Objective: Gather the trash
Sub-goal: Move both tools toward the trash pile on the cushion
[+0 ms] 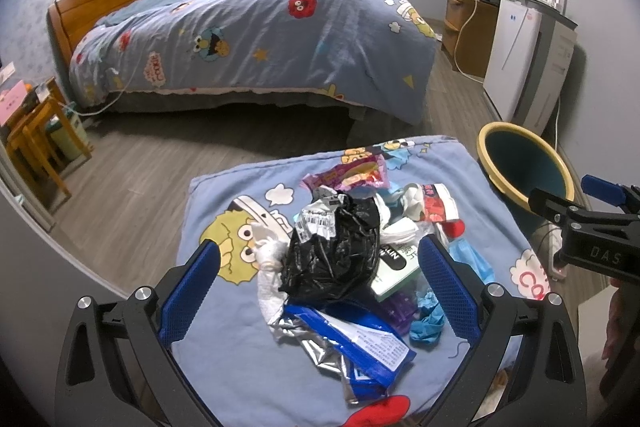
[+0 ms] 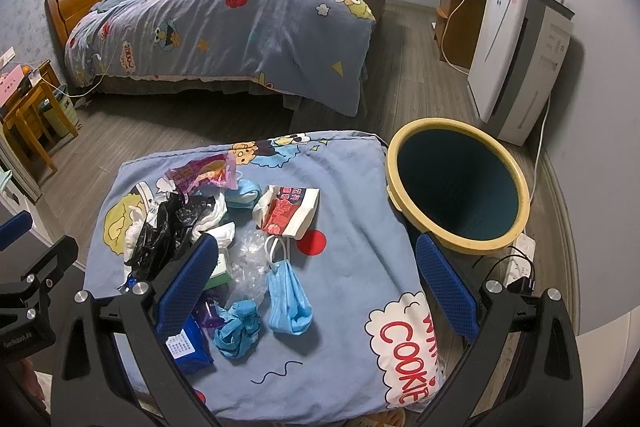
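Through my left camera, my left tongs (image 1: pixel 320 291) are spread wide with nothing between the pads, hanging right over the trash heap on the cartoon-print cushion (image 1: pixel 224 359). Dead centre between the fingers is a crumpled black plastic bag (image 1: pixel 336 251) with a white label on it, a wad of white tissue (image 1: pixel 268 267) touching its left side and a blue and silver wrapper (image 1: pixel 352 343) lying just in front of it. A pink snack wrapper (image 1: pixel 352 175) sits at the far side of the heap, and a red and white packet (image 1: pixel 436 207) is off to the right. This view only catches part of the bin (image 1: pixel 520 163) beside the cushion's right edge, and my right tongs (image 1: pixel 576 211) poke in from that side, but from here I can't tell how far apart they are. In my right camera, the right tongs (image 2: pixel 316 283) are also wide open and holding nothing. Here the whole yellow-rimmed bin (image 2: pixel 460 183) shows, tipped toward me, its inside dark, its rim just beside the cushion (image 2: pixel 352 267). This side also shows stuff the left view mostly hides: a blue face mask (image 2: pixel 288 299) lying flat, a balled-up blue glove (image 2: pixel 240 327) next to it, and some clear crinkled plastic (image 2: pixel 252 263). The black bag (image 2: pixel 168 227) is off to the left here, partly behind my left finger pad. The bed (image 2: pixel 224 19) fills the background in both.
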A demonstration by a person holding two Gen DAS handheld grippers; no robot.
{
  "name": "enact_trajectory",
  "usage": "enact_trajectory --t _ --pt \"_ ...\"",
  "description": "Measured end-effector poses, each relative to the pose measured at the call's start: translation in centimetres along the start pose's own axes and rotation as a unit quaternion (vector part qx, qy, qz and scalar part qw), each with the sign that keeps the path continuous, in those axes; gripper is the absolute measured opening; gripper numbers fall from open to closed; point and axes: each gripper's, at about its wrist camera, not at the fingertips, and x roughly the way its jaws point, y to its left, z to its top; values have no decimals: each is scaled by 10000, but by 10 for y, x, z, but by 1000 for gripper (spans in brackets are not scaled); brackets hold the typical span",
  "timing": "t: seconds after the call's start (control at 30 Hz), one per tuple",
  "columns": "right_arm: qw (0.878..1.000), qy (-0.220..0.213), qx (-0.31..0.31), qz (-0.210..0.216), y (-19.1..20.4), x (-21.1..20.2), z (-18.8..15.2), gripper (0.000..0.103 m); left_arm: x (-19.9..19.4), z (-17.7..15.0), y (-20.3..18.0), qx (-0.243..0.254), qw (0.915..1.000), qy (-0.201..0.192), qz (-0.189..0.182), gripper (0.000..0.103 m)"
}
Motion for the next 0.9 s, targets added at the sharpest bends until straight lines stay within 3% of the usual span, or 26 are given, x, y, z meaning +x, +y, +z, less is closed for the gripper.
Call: enact_trajectory --t 0.2,0.33,0.4,0.47,0.53,0.63,0.77,0.9 --pt "9999 67 9 -91 1 9 -9 98 3 -1 0 15 10000 -10 -50 98" --pt "9988 209 345 266 -1 13 -6 97 4 -1 0 113 9997 -125 172 98" --pt "9974 65 479 534 -1 16 -2 97 6 0 1 176 9992 -103 347 98" --pt "9972 -306 403 546 -2 20 3 97 8 -1 7 102 9988 -107 458 98" --pt "9981 -326 289 435 -5 28 6 97 11 0 14 -34 9989 -68 456 98" --pt "9994 -22 167 318 -6 43 3 97 17 0 28 -353 9987 -50 363 98" --pt "9973 273 437 515 -8 61 3 97 36 2 44 -658 9978 40 83 98" --pt "9980 304 215 506 1 70 0 97 53 -2 37 -348 9991 165 158 98"
